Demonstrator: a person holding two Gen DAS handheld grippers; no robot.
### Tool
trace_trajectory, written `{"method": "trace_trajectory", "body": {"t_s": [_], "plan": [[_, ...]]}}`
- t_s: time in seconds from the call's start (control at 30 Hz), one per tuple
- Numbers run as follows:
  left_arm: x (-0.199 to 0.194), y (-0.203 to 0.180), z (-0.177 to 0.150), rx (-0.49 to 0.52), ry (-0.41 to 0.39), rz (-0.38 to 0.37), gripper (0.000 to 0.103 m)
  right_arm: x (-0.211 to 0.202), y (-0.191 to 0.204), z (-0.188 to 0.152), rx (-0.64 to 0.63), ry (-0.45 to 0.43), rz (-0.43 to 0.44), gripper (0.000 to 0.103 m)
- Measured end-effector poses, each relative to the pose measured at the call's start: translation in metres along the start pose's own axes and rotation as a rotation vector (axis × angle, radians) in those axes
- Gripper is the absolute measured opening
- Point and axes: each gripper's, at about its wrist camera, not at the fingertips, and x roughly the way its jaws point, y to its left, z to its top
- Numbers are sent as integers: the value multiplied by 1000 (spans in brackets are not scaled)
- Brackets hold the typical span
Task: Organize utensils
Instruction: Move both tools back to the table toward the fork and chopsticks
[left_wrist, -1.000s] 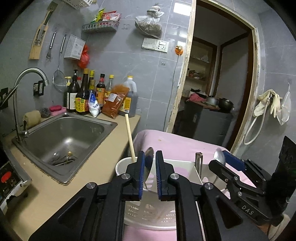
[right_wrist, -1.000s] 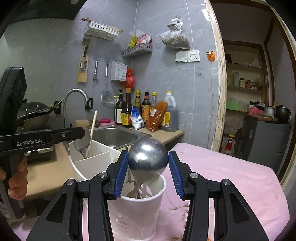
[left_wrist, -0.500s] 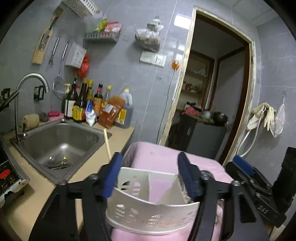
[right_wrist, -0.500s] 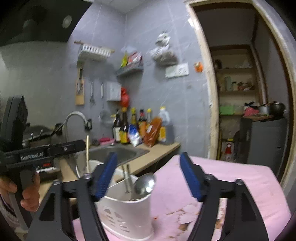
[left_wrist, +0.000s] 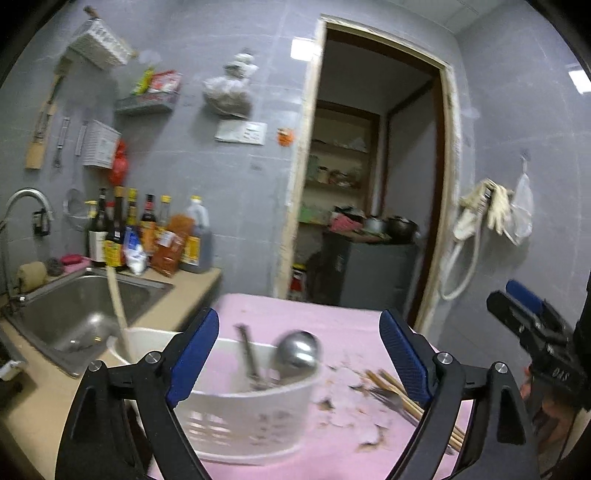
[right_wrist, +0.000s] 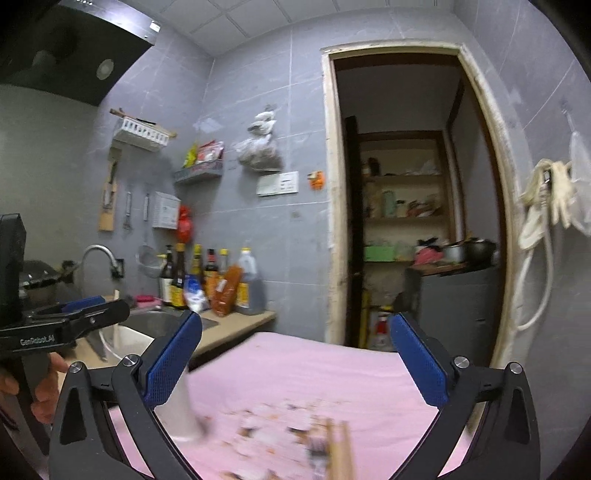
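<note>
A white utensil caddy (left_wrist: 240, 417) stands on the pink cloth (left_wrist: 332, 317), blurred by motion. In it rest a metal ladle (left_wrist: 297, 354), a thin metal handle (left_wrist: 247, 354) and a wooden handle (left_wrist: 118, 314). Chopsticks and a fork (left_wrist: 399, 402) lie on the cloth to its right. My left gripper (left_wrist: 298, 319) hangs over the caddy, its jaws opening and its pads touching nothing. My right gripper (right_wrist: 295, 319) is also opening, wide and empty, over the cloth, with the caddy (right_wrist: 177, 402) at its lower left and the chopsticks (right_wrist: 338, 443) below.
A steel sink (left_wrist: 85, 314) with a faucet (left_wrist: 26, 199) lies left of the cloth. Sauce bottles (left_wrist: 147, 236) line the back of the counter. An open doorway (right_wrist: 406, 221) is straight ahead. A hand (right_wrist: 44, 384) holds the left gripper (right_wrist: 74, 314).
Both grippers were closed around utensil heads over the caddy; they have opened wide and drawn back and up. The ladle now rests in the caddy by itself.
</note>
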Motion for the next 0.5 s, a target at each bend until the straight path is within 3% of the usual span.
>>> {"method": "trace_trajectory", "body": {"t_s": [0.3, 0.5], "plan": [[32, -55, -27, 55, 150, -98, 85, -29, -53, -17, -53, 89, -135, 103], [64, -78, -49, 71, 318, -146, 85, -30, -74, -38, -28, 212, -167, 103]]}}
